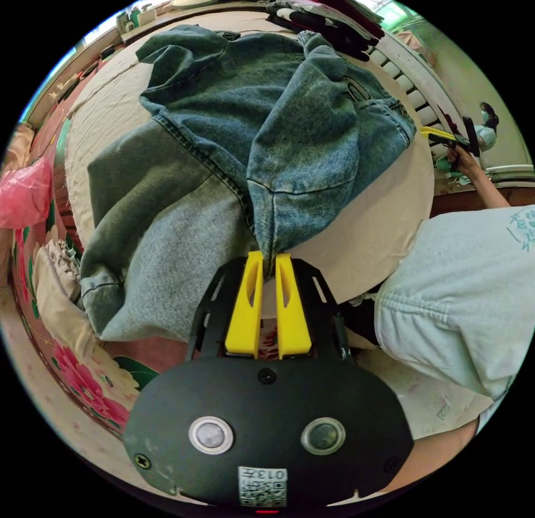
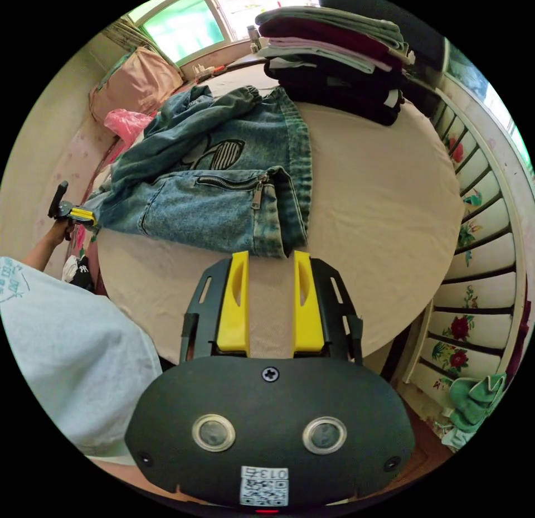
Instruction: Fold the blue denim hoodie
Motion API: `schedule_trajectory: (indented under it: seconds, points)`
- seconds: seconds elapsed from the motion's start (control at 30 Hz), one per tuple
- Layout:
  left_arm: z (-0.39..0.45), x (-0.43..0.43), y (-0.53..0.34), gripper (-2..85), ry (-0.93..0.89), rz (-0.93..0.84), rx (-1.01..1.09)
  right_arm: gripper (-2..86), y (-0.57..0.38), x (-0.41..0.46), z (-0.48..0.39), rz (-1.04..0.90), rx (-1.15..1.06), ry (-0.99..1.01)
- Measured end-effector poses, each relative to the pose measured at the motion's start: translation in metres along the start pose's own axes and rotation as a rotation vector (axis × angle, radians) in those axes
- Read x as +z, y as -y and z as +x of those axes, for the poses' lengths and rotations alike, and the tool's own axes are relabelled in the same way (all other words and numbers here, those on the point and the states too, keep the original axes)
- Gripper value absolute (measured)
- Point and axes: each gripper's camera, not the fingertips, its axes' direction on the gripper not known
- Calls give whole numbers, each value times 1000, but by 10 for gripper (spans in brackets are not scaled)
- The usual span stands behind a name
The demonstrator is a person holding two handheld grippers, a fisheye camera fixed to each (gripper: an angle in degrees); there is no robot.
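The blue denim hoodie (image 1: 234, 133) lies crumpled on a beige covered surface (image 1: 368, 228). Both yellow jaws of my left gripper (image 1: 269, 260) are pinched on a fold of its cloth, which rises in a ridge from the jaws. My right gripper (image 1: 428, 132) shows small at the hoodie's far right edge, held in a hand. In the right gripper view the hoodie (image 2: 223, 189) shows a zip pocket and a printed patch. My right gripper (image 2: 270, 256) stands open just short of the hem corner, nothing between its jaws. My left gripper (image 2: 89, 216) holds the hoodie's left edge.
A tall stack of folded clothes (image 2: 334, 49) stands at the back of the surface (image 2: 379, 206). A pink plastic bag (image 2: 125, 122) lies beyond the hoodie. A white slatted rail with painted flowers (image 2: 479, 233) runs along the right. The person's pale shirt (image 2: 61, 345) is close at lower left.
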Motion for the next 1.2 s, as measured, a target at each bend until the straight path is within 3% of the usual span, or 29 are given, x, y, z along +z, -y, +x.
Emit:
schedule_trajectory:
  seconds: [0.2,0.37,0.5,0.6,0.67,0.8,0.9,0.97,1.07,1.2]
  points:
    - [-9,-3,2,25,-12,-29,23,67,34,32,-5,-96,-106,14]
    - [-18,-25,-7,21,-38,0,73,28,65,-15,-41,-158,-379,-101]
    - [-30,-21,-24,21,-120,67,94,23,71,-26,-10,-147,-320,-2]
    - [-30,15,-23,24,-136,-2,97,23,65,36,7,-295,-258,28]
    - [-37,18,-26,31,-161,26,65,25,66,44,19,-264,-168,88]
    - [-43,7,-46,52,-150,10,42,36,66,35,13,-273,-212,109]
    - [-45,-16,-75,53,-64,11,-10,58,68,-1,11,-249,-190,-5]
    - [-48,-33,-85,75,-46,103,-72,65,75,-33,-7,-107,-197,-60]
    - [-37,-49,-58,108,1,281,-104,68,94,-28,-53,47,-250,-131]
    - [-7,-21,19,123,32,287,-23,67,121,30,-94,-25,-316,-53]
